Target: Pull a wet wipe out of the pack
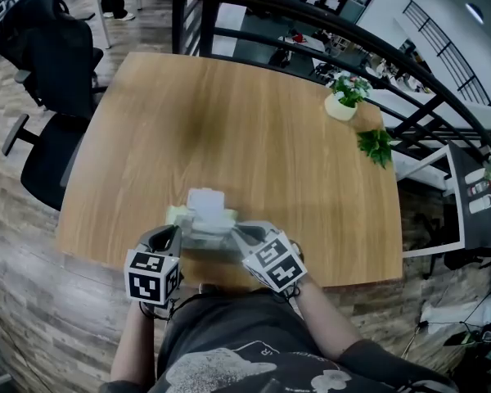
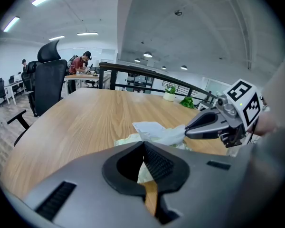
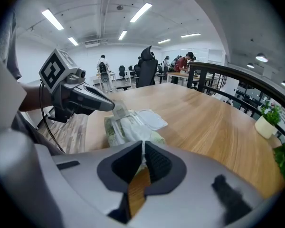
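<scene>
Left claw (image 3: 110, 107) clamped shut on the end of the wet wipe pack (image 1: 204, 222) at the table's (image 1: 270, 137) near edge; right claw (image 2: 186, 130) pinched tight on a white wet wipe (image 2: 173, 134) standing out of the pack's opening.

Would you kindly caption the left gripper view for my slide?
Right gripper pinches a wipe from the pack on the wooden table.
</scene>
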Available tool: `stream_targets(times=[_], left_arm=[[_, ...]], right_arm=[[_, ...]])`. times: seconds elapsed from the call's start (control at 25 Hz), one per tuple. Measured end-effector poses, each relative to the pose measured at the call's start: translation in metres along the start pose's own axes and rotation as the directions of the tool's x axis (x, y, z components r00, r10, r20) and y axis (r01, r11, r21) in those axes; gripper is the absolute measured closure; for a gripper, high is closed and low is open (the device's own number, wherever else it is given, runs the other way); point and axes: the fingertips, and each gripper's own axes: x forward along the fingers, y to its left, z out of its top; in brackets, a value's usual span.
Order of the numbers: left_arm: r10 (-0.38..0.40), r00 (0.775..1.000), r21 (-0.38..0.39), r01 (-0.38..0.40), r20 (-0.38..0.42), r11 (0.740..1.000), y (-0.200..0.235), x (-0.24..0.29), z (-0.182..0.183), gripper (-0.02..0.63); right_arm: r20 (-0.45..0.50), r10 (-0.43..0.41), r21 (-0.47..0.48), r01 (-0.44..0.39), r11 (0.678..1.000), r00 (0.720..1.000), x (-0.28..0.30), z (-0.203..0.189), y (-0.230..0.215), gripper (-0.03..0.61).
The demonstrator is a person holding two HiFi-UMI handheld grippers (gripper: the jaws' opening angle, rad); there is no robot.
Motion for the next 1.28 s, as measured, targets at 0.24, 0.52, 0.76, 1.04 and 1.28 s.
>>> stream_targets(times=[0.24, 0.52, 0.76, 1.04, 1.28], left_arm=[[0.006, 1.000, 0.001, -0.006, 0.002, 1.000, -0.002, -0.001, 0.001, 0.598], [0.015, 1.000, 0.009, -0.015, -0.002, 1.000, -0.005, -0.001, 0.001, 0.598], [0.030, 1.000, 0.010, -0.030, -0.003, 1.000, -0.006, -0.003, 0.002, 0.598], [0.043, 0.999, 0.019, -0.043, -0.003, 0.999, -0.011, -0.003, 0.003, 0.598], [0.055, 0.998, 0.011, -0.055, 0.013, 0.998, -0.020, -0.001, 0.007, 0.598]], right_arm=[[-0.006, -0.002, 0.006, 0.002, 1.000, 1.000, -0.004, -0.006, -0.008, 0.543], [0.002, -0.001, 0.014, 0.001, 1.000, 1.000, -0.009, -0.010, -0.013, 0.543], [0.021, 0.003, 0.012, -0.004, 1.000, 1.000, -0.013, -0.012, -0.014, 0.543], [0.081, 0.001, 0.024, -0.003, 1.000, 0.997, -0.025, -0.007, -0.018, 0.543], [0.127, 0.003, 0.024, -0.007, 1.000, 0.992, -0.040, -0.008, -0.024, 0.543]])
